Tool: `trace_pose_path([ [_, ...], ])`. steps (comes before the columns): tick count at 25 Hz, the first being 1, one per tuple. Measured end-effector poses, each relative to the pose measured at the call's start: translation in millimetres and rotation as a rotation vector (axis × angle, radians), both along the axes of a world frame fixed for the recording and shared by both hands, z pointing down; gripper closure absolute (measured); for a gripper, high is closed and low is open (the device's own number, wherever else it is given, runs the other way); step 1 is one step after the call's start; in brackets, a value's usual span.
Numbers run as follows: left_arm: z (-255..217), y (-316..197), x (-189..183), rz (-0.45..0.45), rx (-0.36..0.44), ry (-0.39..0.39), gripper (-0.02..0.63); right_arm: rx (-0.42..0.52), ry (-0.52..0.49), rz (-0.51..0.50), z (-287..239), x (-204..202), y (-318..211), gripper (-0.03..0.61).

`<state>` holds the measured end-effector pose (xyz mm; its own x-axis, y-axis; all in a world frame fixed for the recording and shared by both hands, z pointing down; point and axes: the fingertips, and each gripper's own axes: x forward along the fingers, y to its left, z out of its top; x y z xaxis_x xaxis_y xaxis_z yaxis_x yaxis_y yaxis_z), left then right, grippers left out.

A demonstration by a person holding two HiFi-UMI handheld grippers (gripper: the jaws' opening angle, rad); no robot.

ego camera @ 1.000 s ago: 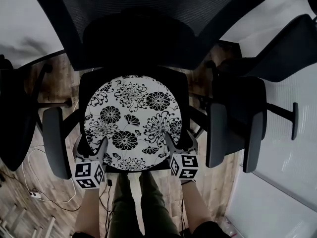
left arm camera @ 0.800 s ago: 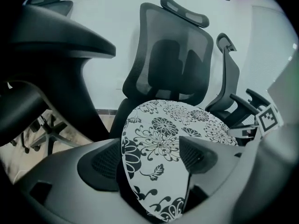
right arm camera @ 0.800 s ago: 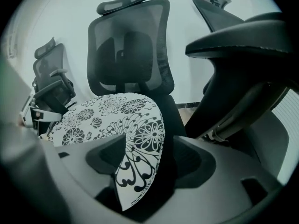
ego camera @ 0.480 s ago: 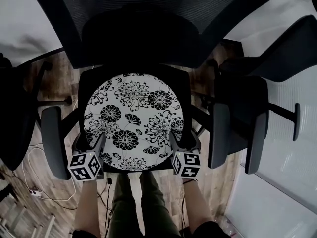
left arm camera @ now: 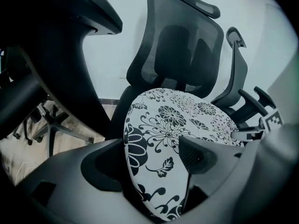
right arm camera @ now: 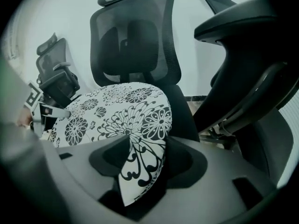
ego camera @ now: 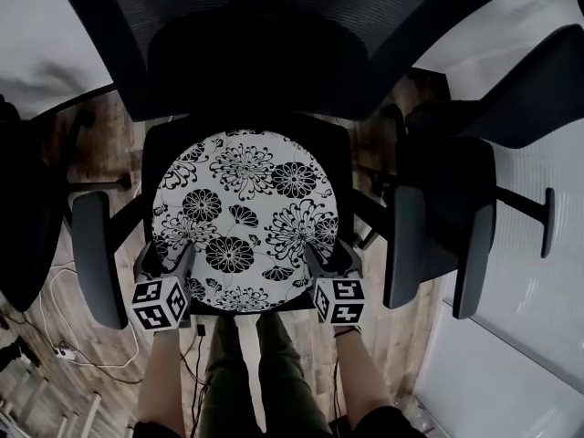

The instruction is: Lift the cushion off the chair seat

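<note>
Now cushion (ego camera: 245, 222) rim inside left tongs (ego camera: 169, 263) and just-closing right tongs (ego camera: 330, 261)

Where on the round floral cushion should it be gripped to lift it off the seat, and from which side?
Grip the cushion by its thin front rim, left and right of centre, coming from the front. It lies flat on the seat, so only the edge offers a pinch; the backrest blocks the rear and the armrests flank the sides.
</note>
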<state>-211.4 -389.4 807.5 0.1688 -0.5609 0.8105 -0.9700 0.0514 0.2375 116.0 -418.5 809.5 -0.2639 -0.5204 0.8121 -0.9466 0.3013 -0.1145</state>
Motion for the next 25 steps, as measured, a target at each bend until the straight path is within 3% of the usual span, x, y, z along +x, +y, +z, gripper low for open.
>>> trace_pose_path([
  [2,0,1,-1,0.002,-0.005,-0.001,0.267,0.017,0.013,-0.015,-3,-2,-1,0.434],
  [3,0,1,-2,0.007,-0.006,-0.008,0.351,0.023,0.019,-0.018,-5,-3,-2,0.473],
  [4,-2,1,-3,0.015,-0.004,-0.017,0.454,0.025,0.025,-0.021,-6,-4,-2,0.496],
  [5,-4,1,-4,0.021,0.001,-0.026,0.510,0.027,0.028,-0.025,-6,-6,-2,0.508],
  [7,-7,0,-5,0.029,0.013,-0.029,0.568,0.037,0.029,-0.033,-8,-8,-3,0.526],
  [25,-72,-5,0,0.038,0.177,-0.042,0.592,0.172,-0.007,-0.010,-72,-10,-10,0.537],
])
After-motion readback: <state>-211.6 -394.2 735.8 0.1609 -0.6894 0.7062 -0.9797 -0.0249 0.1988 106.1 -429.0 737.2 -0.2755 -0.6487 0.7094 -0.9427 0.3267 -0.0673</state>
